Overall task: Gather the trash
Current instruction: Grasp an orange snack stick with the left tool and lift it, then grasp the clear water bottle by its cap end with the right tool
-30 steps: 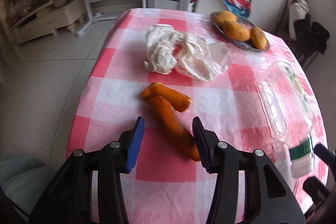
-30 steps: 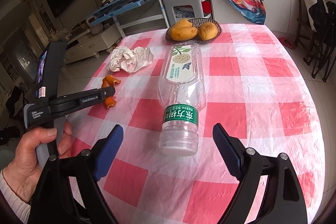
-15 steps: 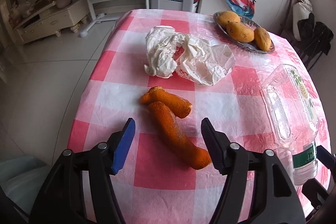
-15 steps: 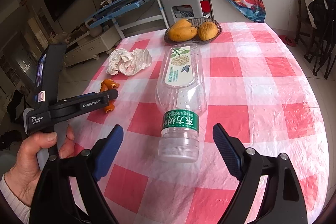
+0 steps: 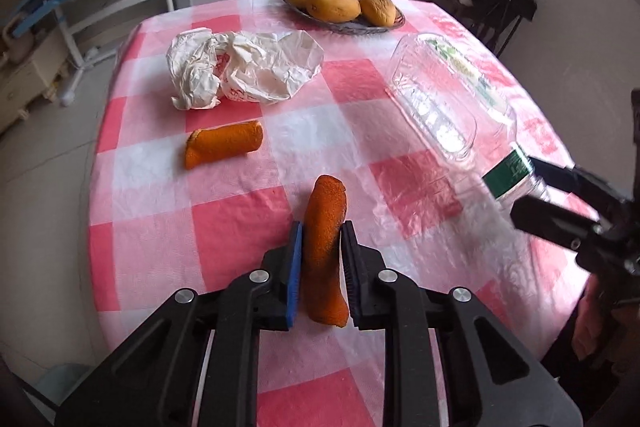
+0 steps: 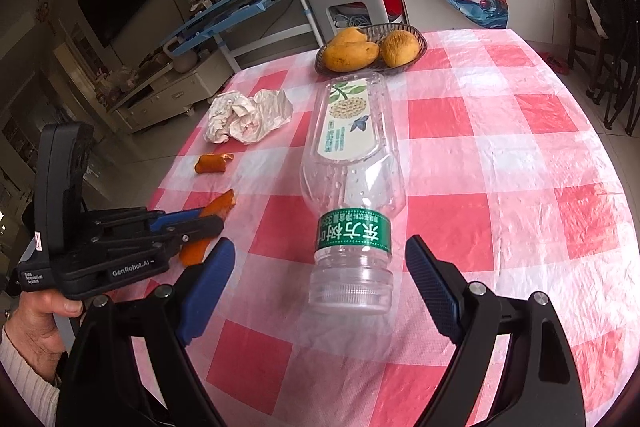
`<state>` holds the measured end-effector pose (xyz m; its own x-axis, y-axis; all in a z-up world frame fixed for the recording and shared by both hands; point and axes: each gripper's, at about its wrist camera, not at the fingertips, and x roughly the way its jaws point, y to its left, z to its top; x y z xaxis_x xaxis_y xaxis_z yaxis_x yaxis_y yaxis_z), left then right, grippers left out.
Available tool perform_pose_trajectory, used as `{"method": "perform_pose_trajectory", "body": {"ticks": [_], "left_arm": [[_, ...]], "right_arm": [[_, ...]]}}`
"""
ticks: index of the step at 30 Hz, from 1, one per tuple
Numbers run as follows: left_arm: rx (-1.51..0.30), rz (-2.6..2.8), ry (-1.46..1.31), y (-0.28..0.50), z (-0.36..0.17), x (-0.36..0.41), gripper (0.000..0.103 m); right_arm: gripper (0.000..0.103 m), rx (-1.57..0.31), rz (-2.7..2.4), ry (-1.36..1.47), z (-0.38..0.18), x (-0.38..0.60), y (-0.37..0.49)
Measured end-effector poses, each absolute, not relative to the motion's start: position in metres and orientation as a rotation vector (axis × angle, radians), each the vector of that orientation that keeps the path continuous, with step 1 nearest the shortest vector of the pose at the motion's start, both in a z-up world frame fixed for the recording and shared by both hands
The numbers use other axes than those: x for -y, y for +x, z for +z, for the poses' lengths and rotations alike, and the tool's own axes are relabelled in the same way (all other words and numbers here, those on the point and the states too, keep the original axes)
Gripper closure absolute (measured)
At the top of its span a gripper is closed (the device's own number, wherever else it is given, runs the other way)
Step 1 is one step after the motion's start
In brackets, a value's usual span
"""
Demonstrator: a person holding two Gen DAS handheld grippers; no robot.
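Left hand-held gripper [image 5: 320,259]: jaws have just been closing, pads now clenched on one orange peel [image 5: 324,227], which sits between them over the bench [image 5: 140,239]. Right hand-held gripper [image 6: 320,283]: released, jaws wide, hovering astride the neck of the empty plastic bottle [image 6: 352,167] lying on its side; no contact. Farther out: second peel [image 5: 224,143] loose on the cloth, then crumpled paper [image 5: 244,67]. Fruit bowl [image 5: 384,25] at the far edge. No bin in view. Judgement: early stage; one item gripped, three left, nothing binned.
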<state>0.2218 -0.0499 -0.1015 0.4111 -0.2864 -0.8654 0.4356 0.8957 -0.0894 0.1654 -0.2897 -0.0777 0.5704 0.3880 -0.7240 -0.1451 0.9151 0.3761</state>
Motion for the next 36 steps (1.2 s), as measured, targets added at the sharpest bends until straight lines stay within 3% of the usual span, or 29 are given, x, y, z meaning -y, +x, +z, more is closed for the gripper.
{"method": "perform_pose_trajectory", "body": {"ticks": [4, 8, 36], "left_arm": [[-1.023, -0.399, 0.225, 0.213, -0.099, 0.057, 0.081], [-0.99, -0.35, 0.215, 0.207, -0.096, 0.059, 0.063], [-0.99, -0.22, 0.145, 0.22, -0.103, 0.055, 0.062]], "right_arm": [[0.02, -0.918, 0.315, 0.288, -0.079, 0.29, 0.165], [0.02, -0.912, 0.303, 0.268, -0.08, 0.287, 0.165], [0.02, -0.922, 0.266, 0.171, -0.089, 0.266, 0.188]]}}
